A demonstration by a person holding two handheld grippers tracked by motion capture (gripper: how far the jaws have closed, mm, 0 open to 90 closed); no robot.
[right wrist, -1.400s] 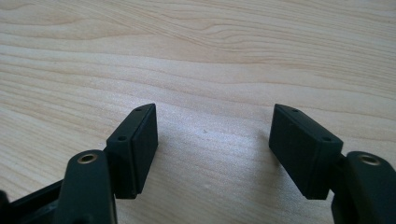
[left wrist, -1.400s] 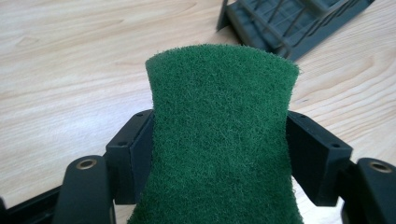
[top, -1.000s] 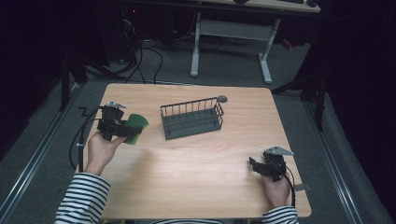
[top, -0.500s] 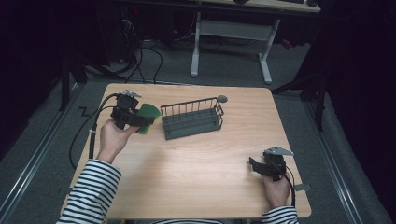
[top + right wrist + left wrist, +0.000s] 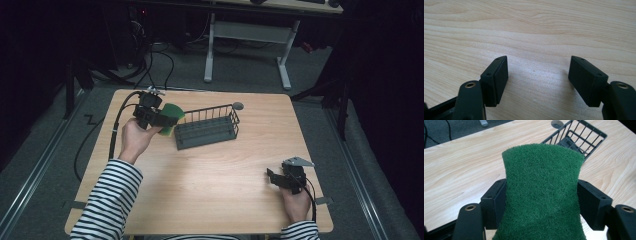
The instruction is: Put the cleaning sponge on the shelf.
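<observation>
Two tongs on record: left tongs (image 5: 167, 121) clamp a green scouring pad (image 5: 542, 192), held just beside the wire basket (image 5: 206, 127); right tongs (image 5: 537, 80) gape unloaded over bare desk (image 5: 220, 185), well apart.

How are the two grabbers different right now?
The left gripper squeezes a green scrubbing pad; the right gripper holds nothing, its jaws wide apart. The left gripper is up by the wire basket; the right gripper sits near the table's front corner. Both have two black jaws.
</observation>
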